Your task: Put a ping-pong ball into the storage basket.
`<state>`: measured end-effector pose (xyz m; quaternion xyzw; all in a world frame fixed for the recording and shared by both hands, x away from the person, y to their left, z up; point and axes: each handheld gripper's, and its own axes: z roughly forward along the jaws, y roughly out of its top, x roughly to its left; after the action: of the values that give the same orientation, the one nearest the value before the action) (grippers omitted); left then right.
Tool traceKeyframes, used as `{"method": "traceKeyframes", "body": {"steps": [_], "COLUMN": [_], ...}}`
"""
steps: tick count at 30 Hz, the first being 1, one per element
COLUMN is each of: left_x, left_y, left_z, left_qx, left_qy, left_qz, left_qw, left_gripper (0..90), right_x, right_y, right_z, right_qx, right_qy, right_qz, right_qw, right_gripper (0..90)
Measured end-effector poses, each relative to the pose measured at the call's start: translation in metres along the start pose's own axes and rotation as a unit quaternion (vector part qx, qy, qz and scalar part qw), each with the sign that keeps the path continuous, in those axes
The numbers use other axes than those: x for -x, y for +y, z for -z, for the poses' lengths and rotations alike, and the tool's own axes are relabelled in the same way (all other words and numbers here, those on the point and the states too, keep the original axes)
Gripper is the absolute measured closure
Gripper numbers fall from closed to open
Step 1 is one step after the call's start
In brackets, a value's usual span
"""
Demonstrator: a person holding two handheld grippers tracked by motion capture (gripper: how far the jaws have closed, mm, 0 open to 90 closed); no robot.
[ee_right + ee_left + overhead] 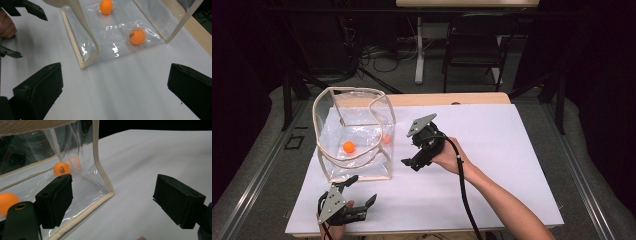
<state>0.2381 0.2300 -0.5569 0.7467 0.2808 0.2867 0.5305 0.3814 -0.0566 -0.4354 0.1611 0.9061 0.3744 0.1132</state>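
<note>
Jaws on both of my grippers stand spread apart with nothing between them. From the high view, my left gripper [354, 192] sits just short of the near corner of the clear bag [354, 134], and my right gripper [412, 156] hovers beside the bag's right wall, apart from it. Two orange balls lie inside on the bag's floor: one orange ball [348, 146] near the middle, the other ball [387, 138] against the right wall. Along my left jaws, the bag's cream-edged corner [110, 193] lies just ahead and between them, a little nearer the left jaw. Along my right jaws, the bag's bottom corner [82, 65] lies ahead, closer to the left jaw, with the white table top [120, 95] bare between them. I judge the balls are already loaded; what seems left is closing or moving the bag, and no grasp has begun.
</note>
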Motion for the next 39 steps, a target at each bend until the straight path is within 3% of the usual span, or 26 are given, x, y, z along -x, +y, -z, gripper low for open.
{"method": "traceKeyframes", "body": {"steps": [13, 22, 39], "left_x": [0.001, 0.000, 0.001], "left_y": [-0.001, -0.001, 0.000], "left_z": [-0.002, -0.002, 0.000], "left_qx": [-0.001, 0.001, 0.000], "left_qy": [-0.004, -0.007, -0.004], "left_qz": [0.005, 0.006, 0.001], "left_qw": [1.0000, 1.0000, 1.0000], "left_gripper": [15.7, 15.7, 15.7], "right_x": [-0.011, -0.012, -0.018], "right_y": [-0.019, -0.038, -0.063], "right_z": [-0.009, -0.014, -0.010], "right_qx": [-0.022, -0.020, -0.029], "right_qy": [-0.002, 0.002, -0.003], "right_qz": [0.005, -0.012, -0.012], "right_qw": [0.9997, 0.9997, 0.9995], "right_gripper": [0.0, 0.0, 0.0]}}
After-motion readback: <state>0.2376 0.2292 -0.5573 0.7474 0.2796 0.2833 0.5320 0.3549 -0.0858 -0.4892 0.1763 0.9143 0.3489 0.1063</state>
